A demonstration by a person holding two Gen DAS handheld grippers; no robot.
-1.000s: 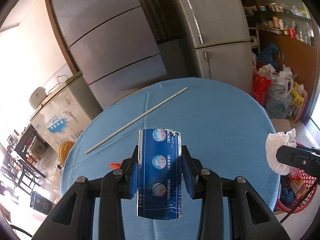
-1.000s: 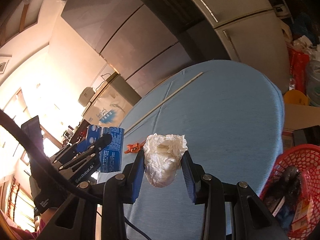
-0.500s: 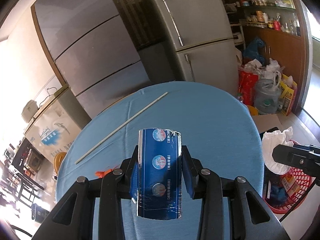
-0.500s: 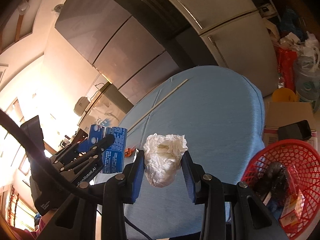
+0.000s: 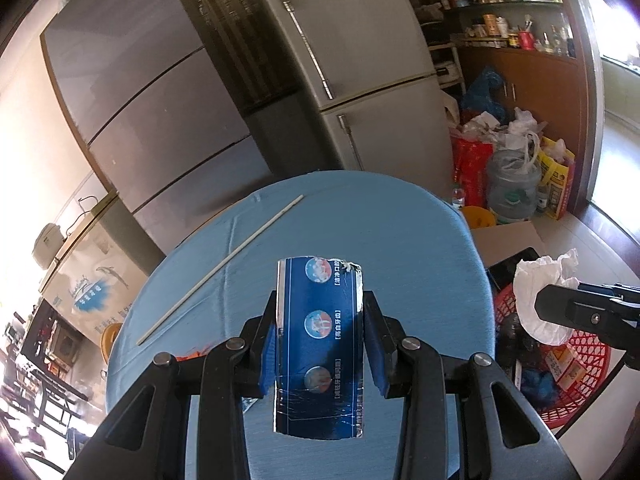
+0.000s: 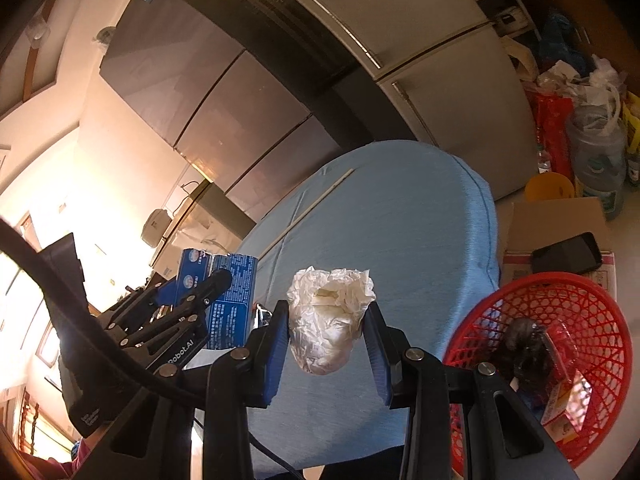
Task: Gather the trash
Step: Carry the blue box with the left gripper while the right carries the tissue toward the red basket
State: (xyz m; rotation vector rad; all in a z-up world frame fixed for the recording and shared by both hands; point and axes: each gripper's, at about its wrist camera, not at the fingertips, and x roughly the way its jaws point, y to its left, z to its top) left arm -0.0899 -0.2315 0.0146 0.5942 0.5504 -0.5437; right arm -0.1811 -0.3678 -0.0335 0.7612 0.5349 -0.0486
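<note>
My left gripper (image 5: 320,340) is shut on a blue toothpaste box (image 5: 320,344), held upright above the blue tablecloth (image 5: 380,232). My right gripper (image 6: 326,340) is shut on a crumpled white plastic wad (image 6: 328,328). In the left wrist view the wad (image 5: 536,296) hangs over a red mesh basket (image 5: 576,384) at the table's right edge. The right wrist view shows the basket (image 6: 560,320) low on the right with several pieces of trash in it, and the box (image 6: 228,296) in the left gripper (image 6: 200,292) at the left.
A long thin white stick (image 5: 224,264) lies across the table, and a small orange scrap (image 5: 192,356) peeks out behind my left fingers. A cardboard box (image 6: 560,220) with a black phone (image 6: 568,260) stands beside the basket. Refrigerators (image 5: 340,80) rise behind the table; bags and a water jug (image 5: 512,188) crowd the right.
Both grippers have swung to the right with their loads. The red basket has come further into both views, and the wad now hangs over it. The grips have not changed.
</note>
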